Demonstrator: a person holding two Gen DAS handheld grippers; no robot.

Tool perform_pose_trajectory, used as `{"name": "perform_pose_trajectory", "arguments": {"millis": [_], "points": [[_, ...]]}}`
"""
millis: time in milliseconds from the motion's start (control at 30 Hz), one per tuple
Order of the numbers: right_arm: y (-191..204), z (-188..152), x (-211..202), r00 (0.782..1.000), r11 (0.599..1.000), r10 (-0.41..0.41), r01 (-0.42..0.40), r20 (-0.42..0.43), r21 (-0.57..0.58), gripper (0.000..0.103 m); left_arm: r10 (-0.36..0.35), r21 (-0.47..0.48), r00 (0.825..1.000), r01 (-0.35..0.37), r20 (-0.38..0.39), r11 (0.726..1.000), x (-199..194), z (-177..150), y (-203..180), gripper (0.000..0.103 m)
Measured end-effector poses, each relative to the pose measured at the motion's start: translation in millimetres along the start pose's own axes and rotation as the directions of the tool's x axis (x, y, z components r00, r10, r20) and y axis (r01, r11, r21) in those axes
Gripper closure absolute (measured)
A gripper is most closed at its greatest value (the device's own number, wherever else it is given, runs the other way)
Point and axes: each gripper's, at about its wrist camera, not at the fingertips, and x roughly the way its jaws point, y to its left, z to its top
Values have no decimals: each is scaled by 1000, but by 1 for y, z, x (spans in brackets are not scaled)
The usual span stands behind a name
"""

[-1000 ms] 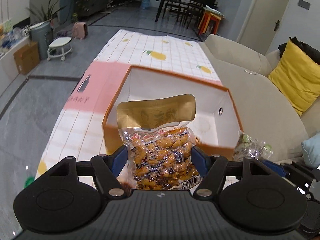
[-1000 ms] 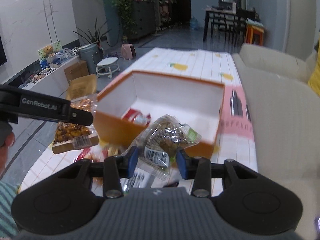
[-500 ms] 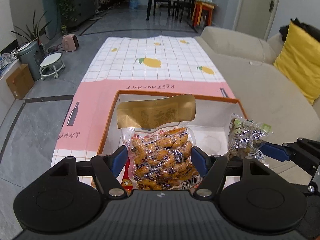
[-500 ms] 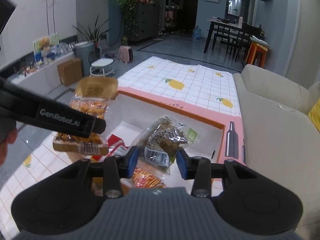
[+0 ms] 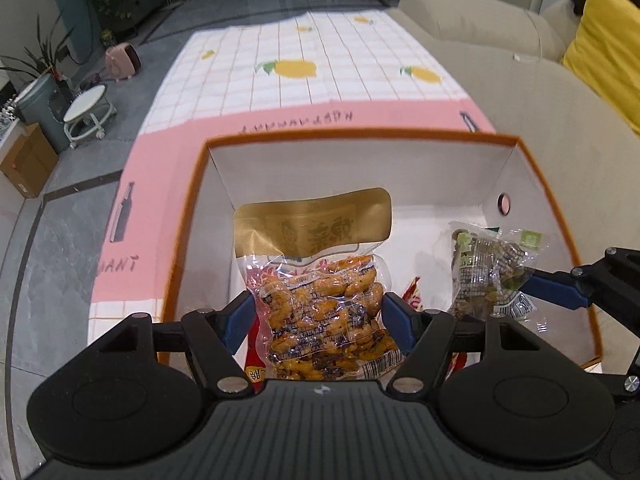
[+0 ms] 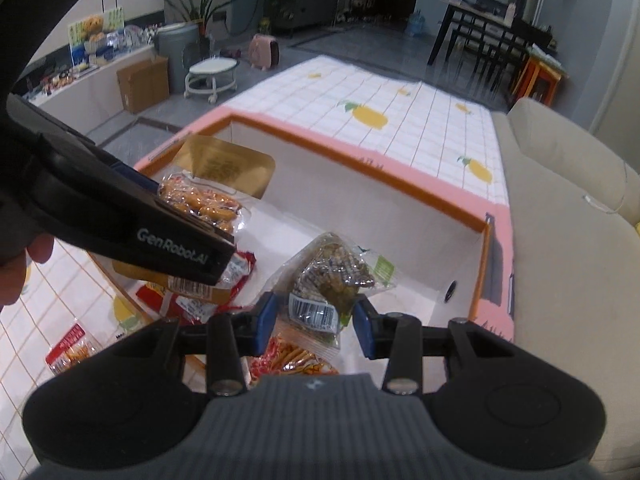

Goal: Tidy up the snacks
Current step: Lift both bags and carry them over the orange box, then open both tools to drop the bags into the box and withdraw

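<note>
An orange-rimmed white box lies open on the table. My left gripper is shut on a clear packet of orange nuts with a gold top, held above the box's left half. My right gripper is shut on a small clear packet of dark snacks with a green label, held over the box's right half. Red snack packets lie on the box floor beneath both.
A lemon-print tablecloth with a pink band covers the table past the box. A beige sofa with a yellow cushion runs along the right. Another red packet lies on the cloth left of the box. A person's hand holds the left gripper.
Both grippers have moved forward and down with their packets, from in front of the box's near wall to over its inside. The box interior now fills both views.
</note>
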Motion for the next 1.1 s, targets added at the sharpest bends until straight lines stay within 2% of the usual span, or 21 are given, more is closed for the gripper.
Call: {"name": "perform_pose_trajectory", "arguments": {"millis": [267, 667, 800, 900, 1100], "points": [[-1, -2, 31, 992, 1000, -13, 11, -123, -19, 63, 30, 32, 996, -27, -89, 999, 25, -2, -5, 23], [-7, 2, 41, 984, 999, 14, -5, -180, 47, 61, 38, 32, 987, -34, -157, 999, 40, -7, -3, 21], [-7, 4, 41, 982, 999, -10, 16, -186, 32, 56, 48, 39, 989, -43, -142, 998, 36, -6, -3, 19], [-8, 5, 36, 984, 999, -18, 26, -180, 41, 48, 58, 39, 994, -55, -93, 998, 24, -4, -3, 15], [-8, 10, 15, 990, 997, -45, 52, -132, 53, 38, 66, 2, 998, -66, 9, 998, -13, -1, -3, 15]]}}
